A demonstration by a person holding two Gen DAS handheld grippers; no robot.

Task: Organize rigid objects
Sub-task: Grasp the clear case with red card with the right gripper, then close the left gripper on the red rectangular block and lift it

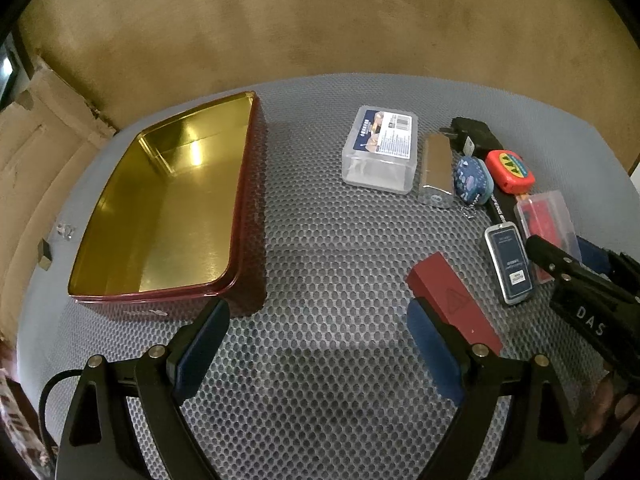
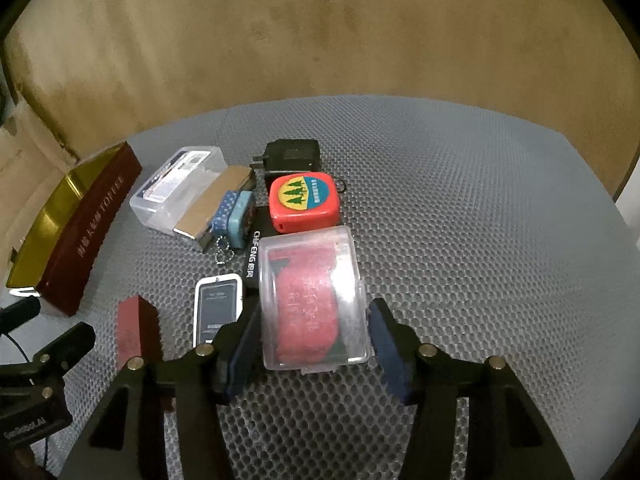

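Note:
An open red tin (image 1: 168, 216) with a gold inside stands at the left; its side also shows in the right wrist view (image 2: 86, 232). My left gripper (image 1: 316, 344) is open and empty above the mat, with a red block (image 1: 452, 300) by its right finger. My right gripper (image 2: 314, 344) is open, its fingers on either side of a clear case with red contents (image 2: 312, 300); I cannot tell if they touch it. Behind it lie a red tape measure (image 2: 304, 202), a black charger (image 2: 294, 156) and a white-framed fob (image 2: 218, 306).
A clear labelled box (image 1: 380, 150), a silver flat case (image 1: 436, 168), a blue keychain pouch (image 1: 472, 180) and a black strip (image 2: 251, 256) crowd the right of the grey honeycomb mat (image 1: 328, 240). A tan wall stands behind. Cardboard (image 1: 36, 152) lies at the left.

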